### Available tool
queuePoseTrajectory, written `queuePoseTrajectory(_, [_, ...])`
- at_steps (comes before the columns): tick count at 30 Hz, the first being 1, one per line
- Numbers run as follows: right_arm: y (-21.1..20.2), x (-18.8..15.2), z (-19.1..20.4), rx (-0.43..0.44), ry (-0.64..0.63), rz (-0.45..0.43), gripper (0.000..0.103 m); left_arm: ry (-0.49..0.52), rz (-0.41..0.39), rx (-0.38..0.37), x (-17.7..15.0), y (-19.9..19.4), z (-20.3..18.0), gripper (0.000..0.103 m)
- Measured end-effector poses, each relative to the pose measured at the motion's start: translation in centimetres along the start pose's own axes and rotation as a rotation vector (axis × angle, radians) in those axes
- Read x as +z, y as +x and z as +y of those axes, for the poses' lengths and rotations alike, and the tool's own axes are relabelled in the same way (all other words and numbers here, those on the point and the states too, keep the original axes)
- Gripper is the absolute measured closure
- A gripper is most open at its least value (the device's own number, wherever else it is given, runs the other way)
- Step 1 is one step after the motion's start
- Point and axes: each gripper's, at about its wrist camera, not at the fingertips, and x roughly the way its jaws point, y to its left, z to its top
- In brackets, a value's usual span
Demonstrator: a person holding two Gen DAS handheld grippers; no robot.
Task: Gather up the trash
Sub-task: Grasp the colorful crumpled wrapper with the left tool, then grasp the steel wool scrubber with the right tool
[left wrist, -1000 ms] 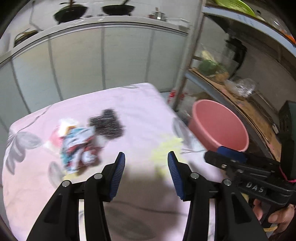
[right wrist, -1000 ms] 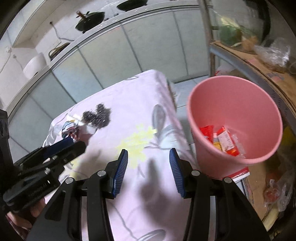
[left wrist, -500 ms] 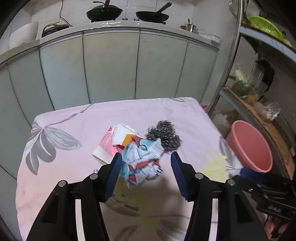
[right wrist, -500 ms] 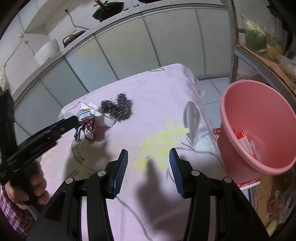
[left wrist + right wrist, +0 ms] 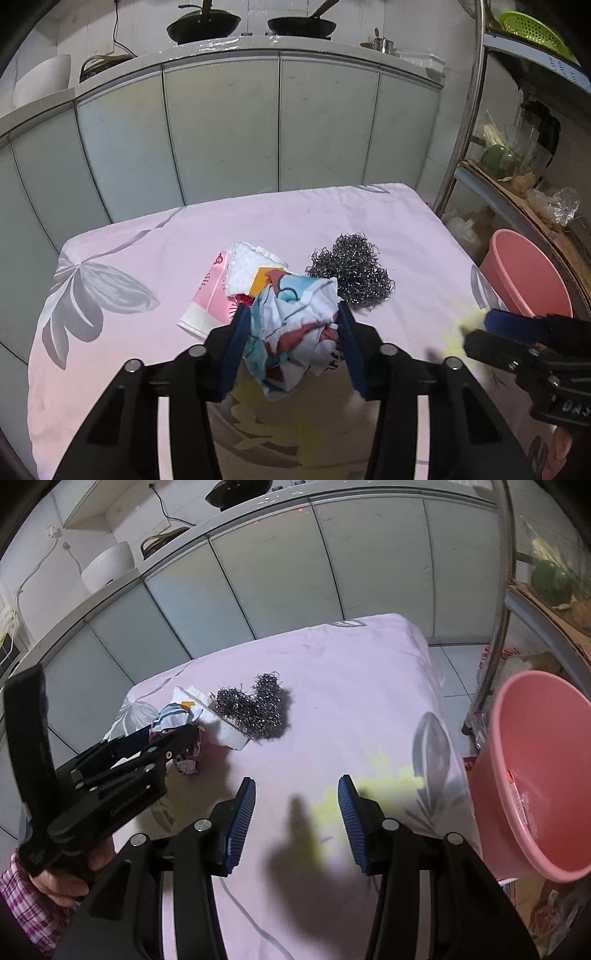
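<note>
A crumpled colourful wrapper lies on the pink flowered cloth, and my left gripper has both blue pads against its sides, jaws closing on it. Behind it lie a pink-and-white packet, a white foam piece and a steel wool scrubber. The right wrist view shows the left gripper at the wrapper, next to the scrubber. My right gripper hovers open over the cloth with nothing between its pads. The pink bucket stands at the right.
The bucket stands off the table's right edge, beside a metal shelf rack with vegetables and bags. Grey cabinet doors run behind the table, with pans on the counter above. A hand in a plaid sleeve holds the left gripper.
The left gripper swung left from beside the bucket to the wrapper, and its jaws came in around it. The right gripper drifted left, so the bucket slid to its right edge.
</note>
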Motion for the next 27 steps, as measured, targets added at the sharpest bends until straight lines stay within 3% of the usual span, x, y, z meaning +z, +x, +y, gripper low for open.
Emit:
queuePoseTrajectory(5, [1.1,1.0,1.0,0.011,-0.024,0.004,0.056,-0.022,-0.03,-0.024,0.1,-1.1,0.6,0.076])
queuePoseTrajectory(19, [5.4,4.6,3.6,0.013,-0.03,0.016,0.055,-0.122,-0.065,-0.084,0.4,-4.4,3.9,0.077])
queuePoseTrajectory(20, [5.7,4.7,3.8,0.01,-0.036,0.017,0.053,-0.123,-0.061,-0.088,0.3,-4.4,4.1,0.077])
queuePoseTrajectory(21, [6.0,4.9,4.0,0.002,-0.047,0.017,0.042,-0.125,-0.058,-0.091,0.1,-4.5,4.2,0.077])
queuePoseTrajectory(27, [8.5,5.3,4.6,-0.059,-0.082,0.039,0.04,-0.152,-0.033,-0.095,-0.5,-4.2,5.6,0.077])
